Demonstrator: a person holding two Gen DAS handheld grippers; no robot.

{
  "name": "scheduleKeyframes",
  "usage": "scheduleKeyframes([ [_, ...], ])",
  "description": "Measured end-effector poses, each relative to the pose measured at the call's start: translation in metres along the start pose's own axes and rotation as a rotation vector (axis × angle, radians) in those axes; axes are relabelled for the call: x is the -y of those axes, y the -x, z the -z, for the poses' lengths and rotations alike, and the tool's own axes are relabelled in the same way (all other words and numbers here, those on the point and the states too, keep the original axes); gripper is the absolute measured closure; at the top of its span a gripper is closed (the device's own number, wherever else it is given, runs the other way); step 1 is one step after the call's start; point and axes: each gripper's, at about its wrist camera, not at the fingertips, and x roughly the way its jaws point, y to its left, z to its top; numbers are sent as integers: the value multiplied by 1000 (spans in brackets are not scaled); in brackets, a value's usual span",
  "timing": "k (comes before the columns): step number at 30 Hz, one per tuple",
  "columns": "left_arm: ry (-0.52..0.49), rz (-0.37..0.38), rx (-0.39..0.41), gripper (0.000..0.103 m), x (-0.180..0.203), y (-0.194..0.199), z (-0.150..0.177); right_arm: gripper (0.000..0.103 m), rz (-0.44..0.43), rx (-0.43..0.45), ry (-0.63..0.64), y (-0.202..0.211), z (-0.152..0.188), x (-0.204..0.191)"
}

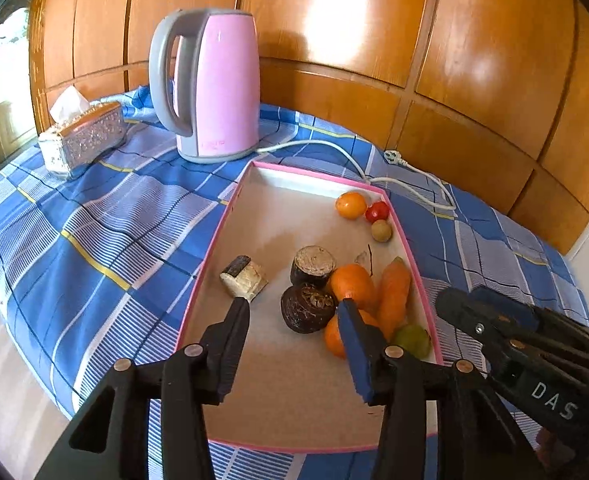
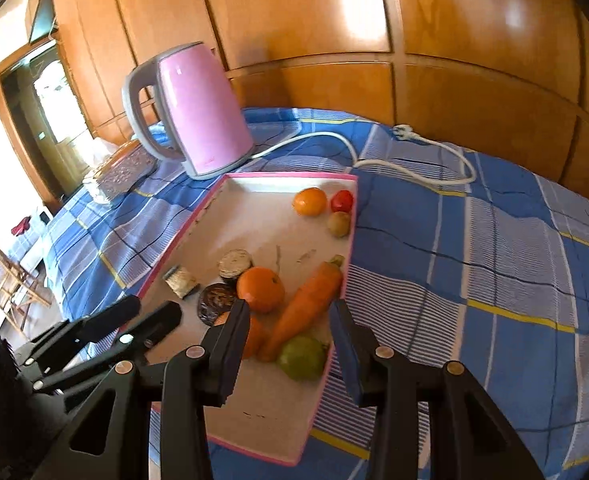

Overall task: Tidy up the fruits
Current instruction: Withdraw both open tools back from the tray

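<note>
A pink-rimmed tray (image 1: 230,208) (image 2: 326,364) lies on the blue checked cloth. In it are a carrot (image 1: 394,296) (image 2: 306,304), oranges (image 1: 352,284) (image 2: 260,288), a green fruit (image 1: 412,340) (image 2: 302,356), two dark round pieces (image 1: 306,308) (image 2: 214,298), a cut chunk (image 1: 244,278) (image 2: 180,280), and at the far corner a small orange (image 1: 350,205) (image 2: 309,201), a red tomato (image 1: 377,211) (image 2: 341,200) and a tan fruit (image 1: 381,230) (image 2: 339,223). My left gripper (image 1: 292,306) is open and empty above the tray's near half. My right gripper (image 2: 290,308) is open and empty above the carrot and the tray's right rim.
A pink kettle (image 1: 210,84) (image 2: 198,112) stands behind the tray, its white cord (image 1: 374,168) (image 2: 414,160) trailing right. A silver tissue box (image 1: 82,140) (image 2: 122,172) sits at the far left. Wooden panels (image 1: 374,40) back the table. The right gripper's body (image 1: 534,348) shows beside the tray.
</note>
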Motion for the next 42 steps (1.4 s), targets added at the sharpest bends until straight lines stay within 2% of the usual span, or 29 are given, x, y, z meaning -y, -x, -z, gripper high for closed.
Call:
scheduleKeyframes([
  [8,-14,-21,25,53,4,7,2,61,60,2,-9,5,13,11],
  [10,-16,-23,30,46,4,9,1,61,77,5,6,6,16,10],
  [14,-18,-29,47,41,4,13,2,61,101,11,25,7,21,7],
  [27,-13,-59,72,27,6,24,6,61,125,15,36,12,32,4],
  [42,-10,-66,101,21,4,37,7,61,128,30,59,19,33,-3],
])
